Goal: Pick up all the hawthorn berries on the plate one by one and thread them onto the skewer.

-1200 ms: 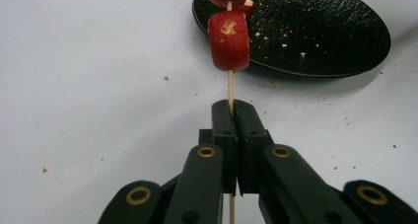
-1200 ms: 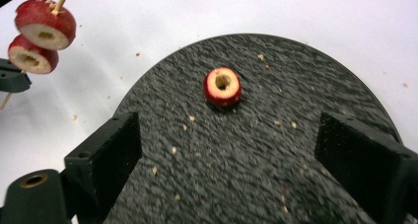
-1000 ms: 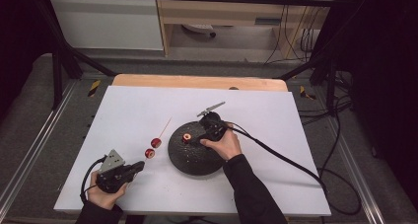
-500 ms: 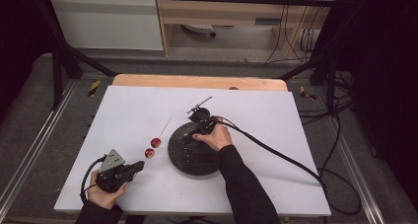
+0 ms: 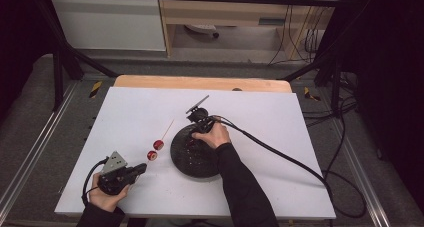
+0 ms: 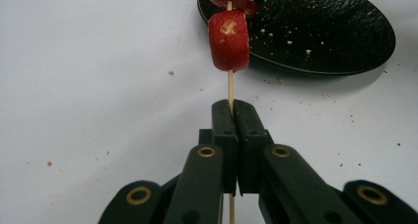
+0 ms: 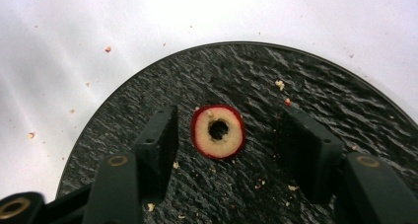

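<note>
The right claw [image 7: 224,135] has been closing around a cored fruit slice [image 7: 218,130] on the black plate [image 7: 320,95], pads not yet touching. The left claw [image 6: 231,116] stays clenched on the skewer [image 6: 229,86] over the bench [image 5: 280,117], ready for threading.

A white table [image 5: 280,122] with scattered crumbs [image 6: 170,72]; shelving [image 5: 225,12] stands behind.

You see a rough, slate-textured black plate [image 7: 305,86], matt; a thin wooden skewer [image 6: 229,88]; glossy red fruit pieces [image 6: 228,46]; smooth white tabletop [image 5: 280,122]; matt black plastic on your left gripper [image 6: 231,110].
</note>
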A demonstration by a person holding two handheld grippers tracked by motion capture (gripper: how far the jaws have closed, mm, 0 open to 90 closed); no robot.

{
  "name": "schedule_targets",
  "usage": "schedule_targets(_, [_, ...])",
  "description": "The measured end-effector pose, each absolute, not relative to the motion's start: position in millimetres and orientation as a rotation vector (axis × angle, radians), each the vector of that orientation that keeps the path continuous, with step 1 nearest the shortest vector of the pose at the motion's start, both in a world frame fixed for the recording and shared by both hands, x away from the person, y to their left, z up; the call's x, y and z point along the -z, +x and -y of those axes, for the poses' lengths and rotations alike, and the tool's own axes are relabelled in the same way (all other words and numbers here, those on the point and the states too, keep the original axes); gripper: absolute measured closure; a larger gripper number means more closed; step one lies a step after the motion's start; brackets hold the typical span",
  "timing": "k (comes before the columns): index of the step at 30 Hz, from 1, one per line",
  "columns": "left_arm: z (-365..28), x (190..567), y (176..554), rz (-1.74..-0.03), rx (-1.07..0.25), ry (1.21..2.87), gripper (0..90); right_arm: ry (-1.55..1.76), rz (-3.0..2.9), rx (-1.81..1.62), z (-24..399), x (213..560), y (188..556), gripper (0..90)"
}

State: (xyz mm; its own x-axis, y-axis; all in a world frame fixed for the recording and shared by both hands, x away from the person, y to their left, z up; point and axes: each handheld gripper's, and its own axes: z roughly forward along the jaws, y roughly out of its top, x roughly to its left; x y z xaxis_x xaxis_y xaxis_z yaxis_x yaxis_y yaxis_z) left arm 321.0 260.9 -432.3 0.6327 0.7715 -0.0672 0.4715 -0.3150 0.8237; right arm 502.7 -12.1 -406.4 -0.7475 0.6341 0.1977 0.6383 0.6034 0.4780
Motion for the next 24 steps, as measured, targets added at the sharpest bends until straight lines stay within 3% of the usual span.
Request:
schedule_targets(13, [-260.3, 432.5, 321.3, -0.975, -0.431, 1.974, 88.3, -1.114, 2.749, 0.814, 11.2, 412.9, 507.9, 57.1])
schedule_targets(24, [-259.7, 432.7, 321.1, -0.973, -0.433, 1.976, 88.3, -1.130, 2.716, 0.794, 10.4, 415.6, 508.7, 60.8])
